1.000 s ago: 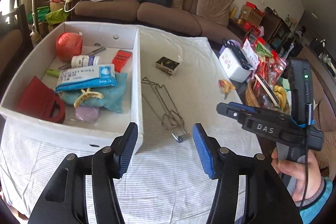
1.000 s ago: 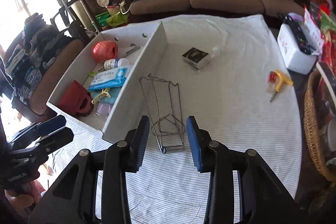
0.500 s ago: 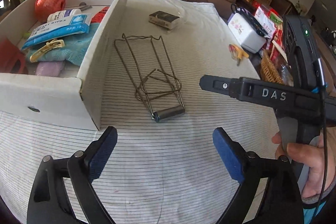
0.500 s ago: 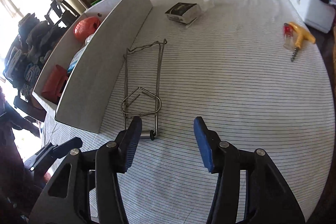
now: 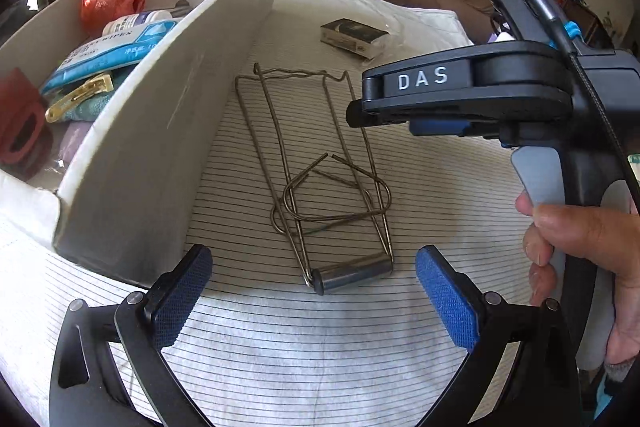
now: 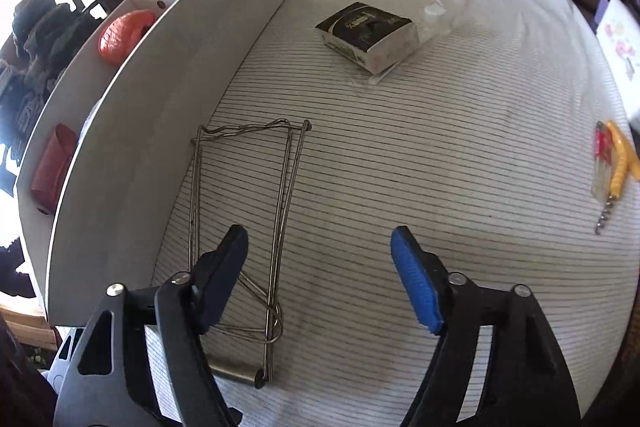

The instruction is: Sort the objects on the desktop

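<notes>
While wire rack (image 5: pixel 320 187) lies flat on striped table (image 5: pixel 320 367) beside white box (image 5: pixel 160 131), left gripper (image 5: pixel 316 291) hovers spread wide, opening, roller end between pads, untouched. Right gripper (image 6: pixel 320 279) closing, unclenched, grasping nothing, rack wires under left finger.

From the right wrist view, the tall white cardboard box wall (image 6: pixel 160 115) hides nearly everything inside; only an orange crinkled ball (image 6: pixel 120 37) and a red pouch (image 6: pixel 52 167) peek over. The black-and-blue right gripper's near finger (image 6: pixel 222 279) covers part of the bent wire frame (image 6: pixel 280 211).
</notes>
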